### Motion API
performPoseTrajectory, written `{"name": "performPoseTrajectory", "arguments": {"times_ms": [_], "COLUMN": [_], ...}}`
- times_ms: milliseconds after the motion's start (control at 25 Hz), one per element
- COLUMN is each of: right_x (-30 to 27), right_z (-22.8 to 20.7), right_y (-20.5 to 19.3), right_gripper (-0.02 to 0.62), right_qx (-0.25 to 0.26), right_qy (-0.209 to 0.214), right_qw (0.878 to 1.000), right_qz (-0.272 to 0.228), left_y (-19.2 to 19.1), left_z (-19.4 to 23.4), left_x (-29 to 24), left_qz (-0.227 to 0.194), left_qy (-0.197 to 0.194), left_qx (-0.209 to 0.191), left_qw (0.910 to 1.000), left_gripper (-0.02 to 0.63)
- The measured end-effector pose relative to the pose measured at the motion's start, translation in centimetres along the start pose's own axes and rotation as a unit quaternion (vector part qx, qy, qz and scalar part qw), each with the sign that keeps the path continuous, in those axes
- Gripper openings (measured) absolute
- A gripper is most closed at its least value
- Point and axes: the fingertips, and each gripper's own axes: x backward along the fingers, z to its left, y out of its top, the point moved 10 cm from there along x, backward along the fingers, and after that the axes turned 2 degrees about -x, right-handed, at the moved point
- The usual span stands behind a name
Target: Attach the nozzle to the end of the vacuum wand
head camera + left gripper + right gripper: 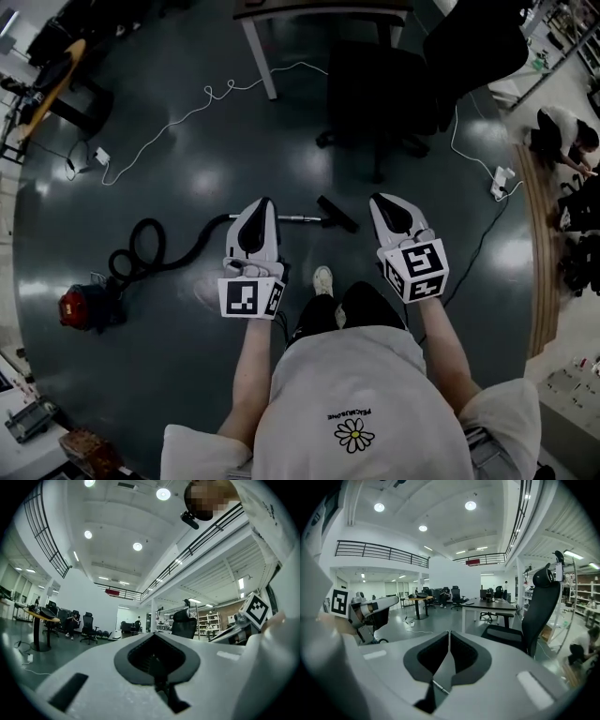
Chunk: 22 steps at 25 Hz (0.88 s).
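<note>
The left gripper (263, 202) and right gripper (382, 200) have jaws together, empty. The shirt (356, 375) shows a daisy (353, 433) and small upside-down print, not readable.

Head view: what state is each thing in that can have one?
left claw, shut, empty
right claw, shut, empty
wand, lying flat on the floor
nozzle, on the floor at the wand's end; whether joined, cannot tell
hose, looped on the floor
red vacuum, on the floor
</note>
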Motion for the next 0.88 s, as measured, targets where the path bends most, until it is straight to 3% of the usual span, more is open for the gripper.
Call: {"name": "performPoseTrajectory", "arguments": {"times_ms": [200,480,600,760,840,880], "right_x": [-4.4,-7.9,-10.1,-15.0,-19.1,-21.5], "right_z": [-2.1,-4.1,-5.1,-7.0,-7.6,-8.0], "right_y": [0.2,1.0,0.0,-5.5,-10.9,-14.5], "right_gripper": [0.031,0.055,0.072,0.139,0.175,0.18], "right_qx": [0.019,0.089,0.093,0.131,0.177,0.198], "right_qy": [0.019,0.064,0.078,0.124,0.151,0.168], "right_qw": [0.999,0.993,0.99,0.977,0.962,0.953], "right_qz": [0.022,0.051,0.069,0.115,0.14,0.154], "left_y": [-1.1,-2.4,-4.3,-11.6,-18.7,-23.5], "left_z": [1.2,1.9,3.0,4.0,5.3,6.2], "left_x": [-4.2,-6.7,-7.5,-9.8,-11.2,-11.6], "left_qz": [0.025,0.047,0.06,0.1,0.119,0.141], "left_qy": [0.003,-0.004,0.005,-0.038,-0.105,-0.148], "left_qx": [-0.002,-0.014,-0.002,-0.034,-0.067,-0.098], "left_qw": [0.9997,0.9988,0.9982,0.9937,0.9851,0.974], "left_gripper": [0.002,0.002,0.039,0.096,0.168,0.21]}}
